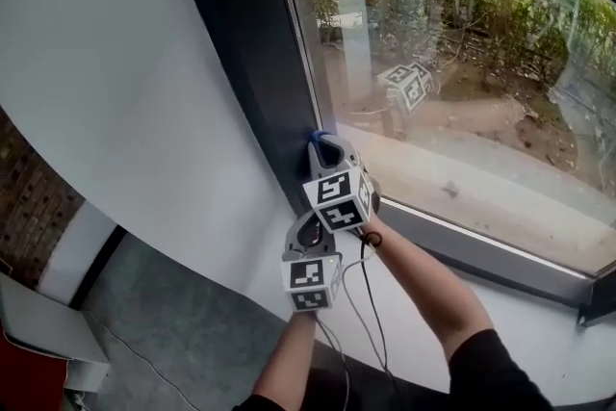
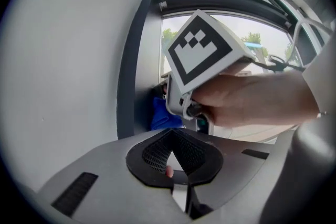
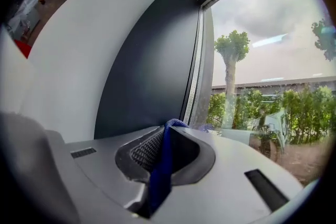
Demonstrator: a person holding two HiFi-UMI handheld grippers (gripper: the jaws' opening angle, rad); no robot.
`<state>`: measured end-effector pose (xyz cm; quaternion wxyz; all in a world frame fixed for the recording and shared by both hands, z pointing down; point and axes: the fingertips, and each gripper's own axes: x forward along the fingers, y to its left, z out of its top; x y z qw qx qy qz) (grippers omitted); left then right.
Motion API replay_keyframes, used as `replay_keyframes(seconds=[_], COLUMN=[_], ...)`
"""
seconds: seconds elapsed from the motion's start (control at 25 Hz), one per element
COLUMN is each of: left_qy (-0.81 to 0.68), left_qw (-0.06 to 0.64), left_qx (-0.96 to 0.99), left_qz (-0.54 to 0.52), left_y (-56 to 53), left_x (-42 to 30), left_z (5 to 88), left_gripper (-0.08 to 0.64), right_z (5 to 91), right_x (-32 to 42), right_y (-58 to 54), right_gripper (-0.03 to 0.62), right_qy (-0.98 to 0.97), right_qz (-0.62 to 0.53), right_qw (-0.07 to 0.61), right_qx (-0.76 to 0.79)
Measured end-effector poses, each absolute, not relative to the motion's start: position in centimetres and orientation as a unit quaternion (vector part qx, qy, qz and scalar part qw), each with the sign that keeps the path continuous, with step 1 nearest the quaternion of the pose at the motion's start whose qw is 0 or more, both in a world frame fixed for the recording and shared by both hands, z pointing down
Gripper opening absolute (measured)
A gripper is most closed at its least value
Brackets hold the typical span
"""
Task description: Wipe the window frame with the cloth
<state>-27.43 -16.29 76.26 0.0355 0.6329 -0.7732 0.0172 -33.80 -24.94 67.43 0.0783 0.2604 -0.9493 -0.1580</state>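
Right gripper (image 3: 167, 131) clenched on the blue cloth (image 3: 159, 170), its tip at the dark frame (image 1: 274, 101) mid-picture in the head view; left gripper (image 2: 172, 139) closed and empty, just below

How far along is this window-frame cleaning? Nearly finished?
Done: the blue cloth is pinched in the right gripper.
In hand: that cloth is up at the lower corner of the dark window frame, so wiping seems under way. The left gripper sits just behind, shut on nothing.
Left: hard to say. No wiped stretch of frame can be told from an unwiped one.
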Motion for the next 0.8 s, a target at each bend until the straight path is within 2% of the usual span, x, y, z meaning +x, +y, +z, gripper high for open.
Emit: replay_keyframes(seconds=[0.36, 0.56, 0.8], left_qy=[-0.800, -0.782, -0.772], left_qw=[0.107, 0.118, 0.129], left_qx=[0.590, 0.606, 0.617], left_qz=[0.032, 0.084, 0.082], left_y=[-13.0, -12.7, -11.6], left_x=[-27.9, -27.7, -26.3], left_z=[72.5, 72.7, 68.9], left_gripper=[0.003, 0.003, 0.003], right_z=[67.1, 67.3, 66.3], right_x=[-33.6, -33.8, -33.8], right_y=[-24.7, -25.0, -25.4], right_gripper=[0.022, 0.022, 0.021], right_qy=[-0.960, -0.959, -0.960], right_qz=[-0.136, -0.129, -0.066], right_qw=[0.107, 0.133, 0.130], right_qx=[0.221, 0.212, 0.240])
